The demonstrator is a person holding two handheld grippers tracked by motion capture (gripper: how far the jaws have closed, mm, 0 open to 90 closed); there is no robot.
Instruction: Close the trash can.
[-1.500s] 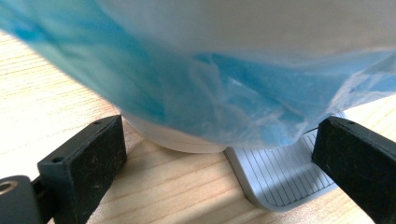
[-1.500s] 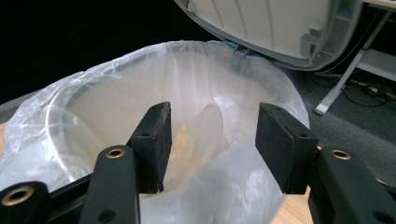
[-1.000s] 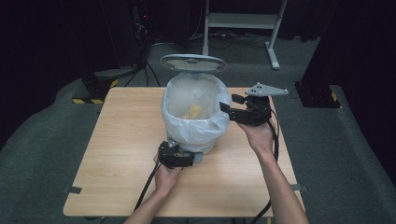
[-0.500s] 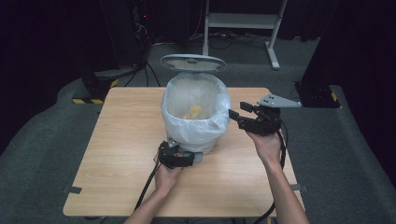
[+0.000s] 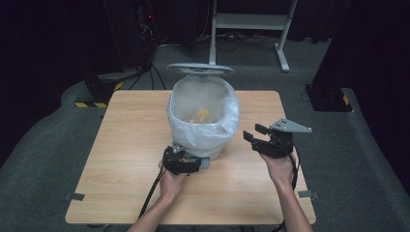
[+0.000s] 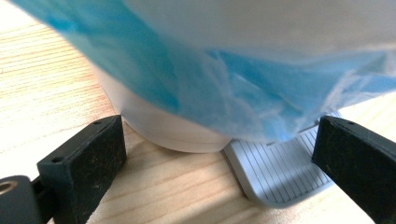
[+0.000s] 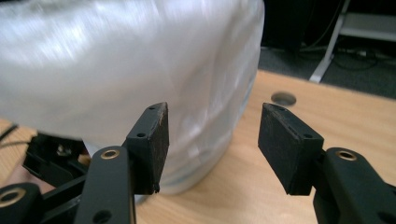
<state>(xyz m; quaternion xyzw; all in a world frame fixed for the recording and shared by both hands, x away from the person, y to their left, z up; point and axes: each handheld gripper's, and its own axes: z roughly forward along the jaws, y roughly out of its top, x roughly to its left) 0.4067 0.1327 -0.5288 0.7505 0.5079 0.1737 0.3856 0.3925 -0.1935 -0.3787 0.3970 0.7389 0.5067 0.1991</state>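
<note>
A white pedal bin (image 5: 203, 121), lined with a thin translucent bag (image 5: 227, 128) folded over its rim, is standing near the middle of the wooden table (image 5: 121, 145), with its lid (image 5: 199, 69) tipped up at the far side and something yellow lying at the bottom. The left gripper (image 5: 186, 162) is sitting low at the bin's near base; in the left gripper view its jaws are standing wide apart, one on each side of the grey ribbed foot pedal (image 6: 280, 168), with nothing pressed between them and the bag's hem (image 6: 224, 93) hanging just above. The right gripper (image 5: 255, 136) is hovering beside the bin's right flank, its jaws parted about halfway and holding nothing, the bag-covered wall (image 7: 201, 93) lying just ahead of them. The main risk, as I judge it, is the loose film: if the right jaws are closing on the bag alone, they could be pulling the liner off the rim or tearing it instead of gripping the bin. The light bin could also be sliding or tipping toward the left gripper if the right one is pushing sideways against it. On the left, the drooping hem could be getting trapped against the pedal, and an uneven press there could be rocking the bin or letting the lid drop.
</note>
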